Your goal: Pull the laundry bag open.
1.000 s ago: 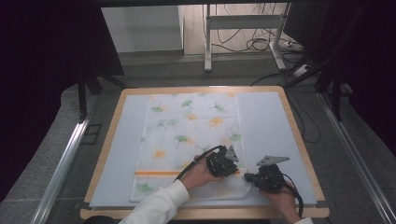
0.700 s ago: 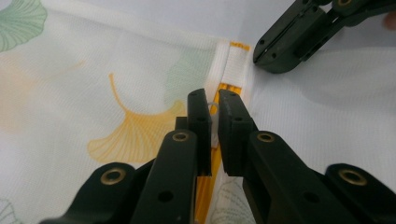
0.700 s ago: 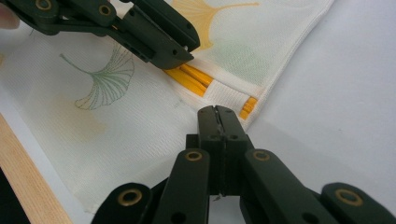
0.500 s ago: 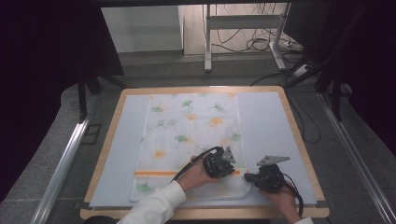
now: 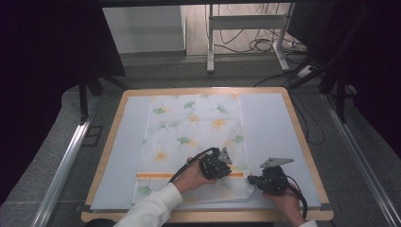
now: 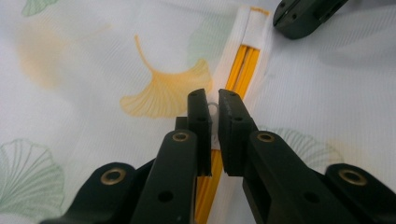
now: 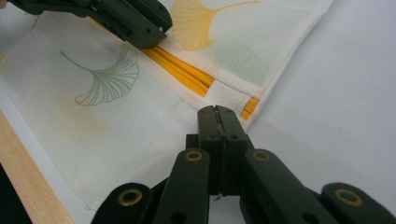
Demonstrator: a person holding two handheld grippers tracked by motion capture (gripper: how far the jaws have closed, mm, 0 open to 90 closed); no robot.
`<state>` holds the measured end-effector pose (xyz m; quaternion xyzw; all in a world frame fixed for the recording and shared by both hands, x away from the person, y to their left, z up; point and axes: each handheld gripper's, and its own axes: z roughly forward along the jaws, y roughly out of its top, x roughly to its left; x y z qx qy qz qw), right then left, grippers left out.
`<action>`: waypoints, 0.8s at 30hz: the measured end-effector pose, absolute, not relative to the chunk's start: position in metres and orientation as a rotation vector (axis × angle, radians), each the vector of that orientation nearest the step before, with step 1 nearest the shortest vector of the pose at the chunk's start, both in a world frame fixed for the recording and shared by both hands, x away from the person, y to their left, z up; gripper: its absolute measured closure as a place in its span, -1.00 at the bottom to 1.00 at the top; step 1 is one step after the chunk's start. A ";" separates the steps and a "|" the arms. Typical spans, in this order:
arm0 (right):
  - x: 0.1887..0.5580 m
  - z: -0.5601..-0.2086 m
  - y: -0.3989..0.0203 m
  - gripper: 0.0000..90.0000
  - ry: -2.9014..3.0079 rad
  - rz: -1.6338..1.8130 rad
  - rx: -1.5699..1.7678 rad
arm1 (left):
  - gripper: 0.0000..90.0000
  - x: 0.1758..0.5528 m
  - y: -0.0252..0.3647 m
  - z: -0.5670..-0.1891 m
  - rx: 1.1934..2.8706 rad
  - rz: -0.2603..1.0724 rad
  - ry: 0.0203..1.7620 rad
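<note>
Hand-held gripper, left [image 6: 212,112], pinches the white zipper pull [image 6: 213,111] on the orange zipper [image 6: 239,65] of the ginkgo-print bag [image 5: 194,137] lying on the bench [image 5: 269,118]; the right hand-held gripper [image 7: 217,114] clamps the bag's edge; most of the zipper apparently remains untravelled.

Both claws — left [image 5: 222,163], right [image 5: 257,179] — on cloth [image 5: 194,127].

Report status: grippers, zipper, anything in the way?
Left gripper shut on zipper pull. Right gripper shut, pinning pillowcase edge by zipper end. Nothing in the way.
</note>
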<state>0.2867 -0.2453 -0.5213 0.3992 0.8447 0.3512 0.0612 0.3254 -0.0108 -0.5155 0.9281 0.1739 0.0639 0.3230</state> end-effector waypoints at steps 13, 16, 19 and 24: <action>0.287 -0.522 -0.246 0.99 2.557 1.064 1.204 | 0.89 0.324 0.017 -0.517 2.436 0.172 0.509; 0.287 -0.522 -0.246 0.99 2.557 1.064 1.204 | 0.89 0.323 0.023 -0.518 2.427 0.171 0.523; 0.287 -0.522 -0.246 0.99 2.556 1.064 1.204 | 0.89 0.322 0.030 -0.519 2.415 0.169 0.540; 0.286 -0.521 -0.245 0.99 2.555 1.057 1.199 | 0.89 0.319 0.039 -0.518 2.420 0.176 0.553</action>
